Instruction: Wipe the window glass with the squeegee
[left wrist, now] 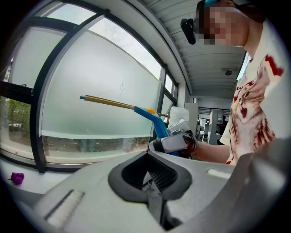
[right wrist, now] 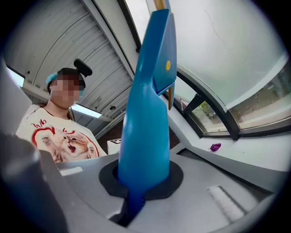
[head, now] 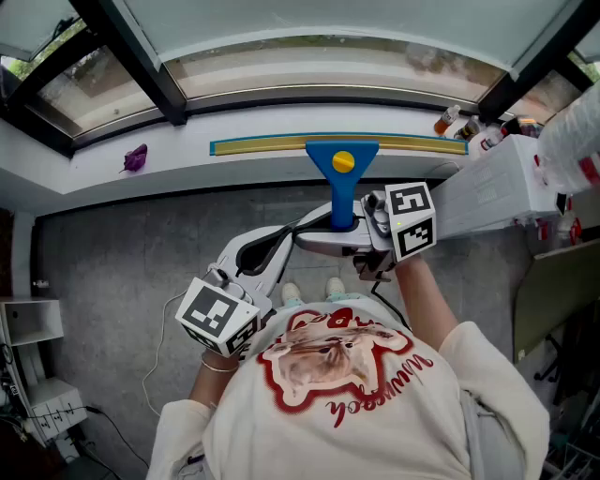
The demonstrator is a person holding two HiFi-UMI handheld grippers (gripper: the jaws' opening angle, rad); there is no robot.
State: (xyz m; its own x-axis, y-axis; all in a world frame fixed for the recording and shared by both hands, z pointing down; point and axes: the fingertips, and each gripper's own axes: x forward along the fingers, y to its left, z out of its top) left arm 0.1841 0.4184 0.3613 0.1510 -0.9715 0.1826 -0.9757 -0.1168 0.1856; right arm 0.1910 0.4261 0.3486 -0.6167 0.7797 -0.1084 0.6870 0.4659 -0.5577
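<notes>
Window bay: frosted window glass (head: 328,28) set between black frame bars (head: 141,61), with a white sill (head: 244,169) running under it and a grey floor (head: 112,244) below.
Squeegee: blue squeegee (head: 342,169) with a yellow dot; its long blade is level and parallel to the sill, and the handle points back toward the person.
Blade contact: the left gripper view shows the blade in front of the frosted pane; cannot tell whether it touches.
Right gripper: right gripper (right wrist: 136,195) has its claw narrow and clamped round the base of the squeegee handle, with the handle rising out of the jaws.
Left gripper: left gripper (left wrist: 152,186) has its jaws together with nothing between them; it sits below and left of the squeegee handle, just beside the right gripper and clear of the squeegee.
Left of squeegee: the blade's end stops short of the left frame bar, with bare glass and bare sill between; a small purple object (head: 136,157) lies on the sill well apart from the blade tip.
Right of squeegee: bottles (head: 452,120) stand on the sill near the blade's right end, with a white box-like unit (head: 497,187) just beyond, so that side is tight.
Above squeegee: the frosted pane is open up to the frame.
</notes>
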